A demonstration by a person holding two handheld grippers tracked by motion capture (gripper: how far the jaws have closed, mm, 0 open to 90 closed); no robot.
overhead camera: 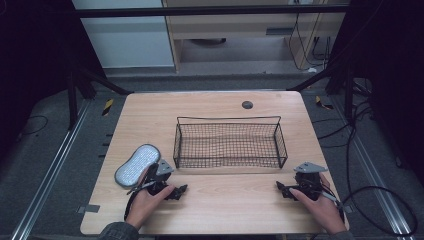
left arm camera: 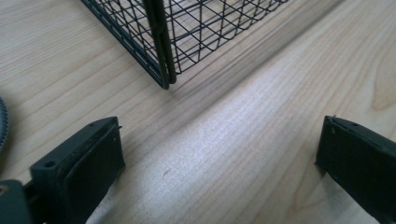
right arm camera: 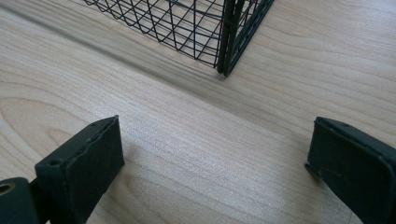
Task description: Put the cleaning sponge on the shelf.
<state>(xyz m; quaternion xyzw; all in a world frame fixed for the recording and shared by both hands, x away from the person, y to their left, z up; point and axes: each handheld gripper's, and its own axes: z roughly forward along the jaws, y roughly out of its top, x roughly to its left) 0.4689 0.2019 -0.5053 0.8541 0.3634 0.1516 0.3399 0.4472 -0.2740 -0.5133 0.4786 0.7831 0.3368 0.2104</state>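
A black wire basket (overhead camera: pixel 229 142) stands empty at the middle of the wooden table (overhead camera: pixel 210 102). To its left lies a grey oval pad with a pale dotted top (overhead camera: pixel 137 164). My left gripper (overhead camera: pixel 179 190) rests low on the table just in front of the basket's near left corner (left arm camera: pixel 164 79), jaws wide apart with bare wood between them (left arm camera: pixel 219 158). My right gripper (overhead camera: pixel 281 188) sits near the front right, facing the basket's near right corner (right arm camera: pixel 227 65). It is open too, with nothing between its jaws (right arm camera: pixel 215 163).
A small dark round hole (overhead camera: pixel 247 104) marks the table's far side. The grey pad's edge (left arm camera: pixel 2 123) peeks in at the left of the left gripper view. Black frame legs and cables (overhead camera: pixel 380 200) surround the table on the floor.
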